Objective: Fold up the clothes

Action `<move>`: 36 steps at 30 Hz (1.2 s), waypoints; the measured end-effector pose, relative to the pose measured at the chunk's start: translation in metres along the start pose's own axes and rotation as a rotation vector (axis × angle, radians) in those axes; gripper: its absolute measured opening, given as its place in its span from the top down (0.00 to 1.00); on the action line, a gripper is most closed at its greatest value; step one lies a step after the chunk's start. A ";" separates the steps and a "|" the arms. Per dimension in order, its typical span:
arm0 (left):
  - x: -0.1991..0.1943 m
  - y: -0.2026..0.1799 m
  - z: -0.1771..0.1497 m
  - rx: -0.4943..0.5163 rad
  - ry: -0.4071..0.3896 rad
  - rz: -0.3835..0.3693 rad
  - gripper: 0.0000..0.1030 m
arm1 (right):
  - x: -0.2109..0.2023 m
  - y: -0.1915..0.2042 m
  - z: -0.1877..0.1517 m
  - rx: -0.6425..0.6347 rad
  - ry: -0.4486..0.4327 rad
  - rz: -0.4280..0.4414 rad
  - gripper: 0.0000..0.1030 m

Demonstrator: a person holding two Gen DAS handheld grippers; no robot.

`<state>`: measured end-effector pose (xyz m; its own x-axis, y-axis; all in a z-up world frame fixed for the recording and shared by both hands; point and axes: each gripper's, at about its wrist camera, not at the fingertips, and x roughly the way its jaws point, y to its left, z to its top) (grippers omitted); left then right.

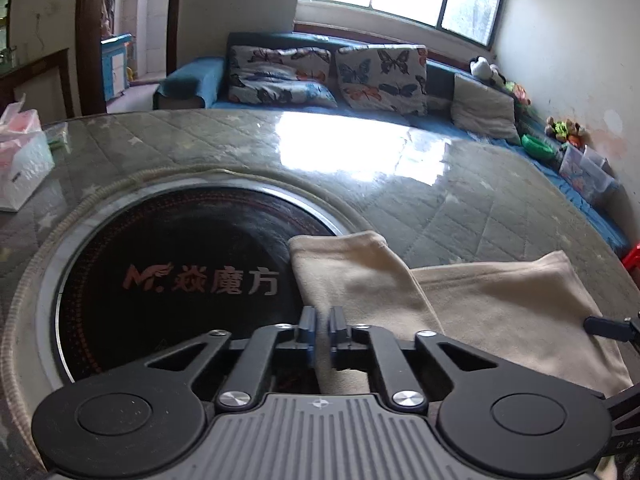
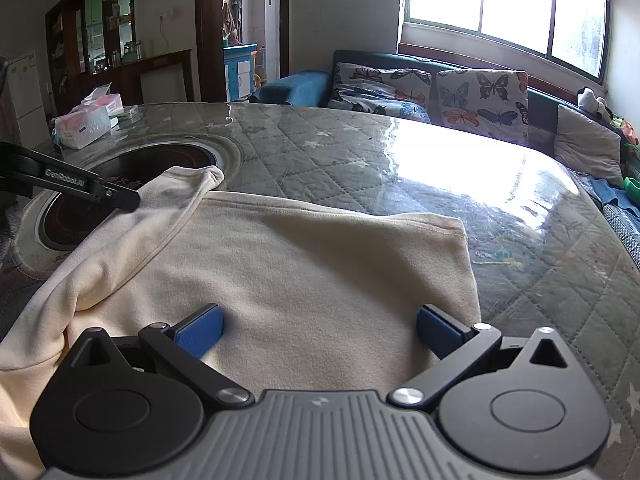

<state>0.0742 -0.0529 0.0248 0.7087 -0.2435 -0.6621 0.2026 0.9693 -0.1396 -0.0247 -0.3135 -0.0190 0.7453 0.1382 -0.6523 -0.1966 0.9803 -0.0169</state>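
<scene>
Gripping a fold of the cream garment (image 1: 500, 312), my left gripper (image 1: 322, 330) has its blue pads (image 1: 308, 326) drawn together with a strip of the cloth pinched between them, over the near edge of the black round hob plate (image 1: 172, 280).

My right gripper (image 2: 320, 330): jaws spread wide, blue pads (image 2: 200, 334) standing apart above the garment's flat body, nothing clamped; whether the tips touch the cloth I cannot tell.

Cream garment (image 2: 280, 272): laid on the table, body spread flat before my right gripper, one sleeve (image 2: 176, 192) folded across towards the hob plate, its cuff end resting at the plate's rim.

Table (image 2: 360, 152): round, quilted grey-green cover with pale stars under a glossy clear sheet, window glare on it.

Hob plate: set in the table's middle, printed lettering on its face.

Tissue boxes (image 2: 86, 120): far left of the table, well apart from the garment.

Sofa (image 1: 320, 76): blue, beyond the table, two butterfly-print cushions (image 1: 380, 76) against its back, below a bright window (image 2: 500, 4).
</scene>
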 end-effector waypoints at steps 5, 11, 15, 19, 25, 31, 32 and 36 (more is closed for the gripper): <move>-0.017 0.003 -0.001 -0.003 -0.048 0.042 0.98 | 0.000 0.000 0.000 0.000 0.000 -0.001 0.00; -0.038 0.015 -0.005 -0.030 -0.082 0.127 0.98 | 0.000 0.000 0.000 0.000 0.000 -0.001 0.00; -0.063 0.029 -0.017 -0.043 -0.123 0.214 0.98 | 0.000 0.000 0.000 0.000 0.000 -0.001 0.00; -0.092 0.050 -0.037 -0.091 -0.129 0.297 0.98 | 0.000 0.001 0.001 -0.001 0.001 -0.001 0.00; -0.135 0.075 -0.078 -0.213 -0.091 0.363 0.98 | -0.001 0.001 0.002 -0.005 0.009 0.000 0.00; -0.151 0.086 -0.103 -0.256 -0.042 0.416 0.98 | -0.009 0.005 0.005 -0.010 0.037 0.034 0.00; -0.153 0.088 -0.106 -0.253 -0.032 0.420 0.98 | -0.012 0.006 0.004 -0.019 0.037 0.039 0.00; -0.155 0.093 -0.107 -0.234 0.000 0.417 0.98 | -0.021 0.008 0.005 -0.042 0.033 0.045 0.00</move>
<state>-0.0899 0.0784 0.0357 0.6972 0.1678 -0.6970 -0.2564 0.9663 -0.0239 -0.0391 -0.3078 -0.0013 0.7140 0.1764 -0.6776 -0.2563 0.9664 -0.0185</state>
